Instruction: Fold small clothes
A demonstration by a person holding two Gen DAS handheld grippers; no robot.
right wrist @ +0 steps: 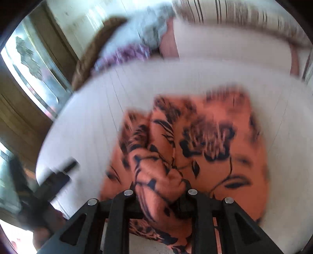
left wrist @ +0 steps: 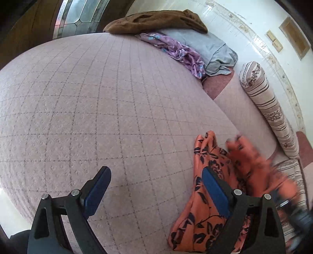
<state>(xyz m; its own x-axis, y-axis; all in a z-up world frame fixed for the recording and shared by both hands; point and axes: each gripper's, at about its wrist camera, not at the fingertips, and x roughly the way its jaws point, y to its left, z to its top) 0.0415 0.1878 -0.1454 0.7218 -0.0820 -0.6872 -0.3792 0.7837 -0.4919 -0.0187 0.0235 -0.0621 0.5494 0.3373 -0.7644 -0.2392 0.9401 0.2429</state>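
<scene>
An orange garment with a black flower print (left wrist: 207,197) lies on the pink quilted bedcover (left wrist: 97,109) at the lower right of the left wrist view. My left gripper (left wrist: 156,187) is open and empty, with its right finger (left wrist: 215,191) over the garment's edge. In the right wrist view, which is blurred by motion, my right gripper (right wrist: 159,185) is shut on a bunched fold of the orange garment (right wrist: 205,140), which spreads out ahead of it. The right gripper shows blurred at the lower right of the left wrist view (left wrist: 293,215).
At the far end of the bed lie a brown cloth (left wrist: 156,20), a purple garment (left wrist: 176,50) and a grey one (left wrist: 211,50). A striped bolster (left wrist: 268,109) lies along the white wall on the right. A window (left wrist: 80,15) is at the far left.
</scene>
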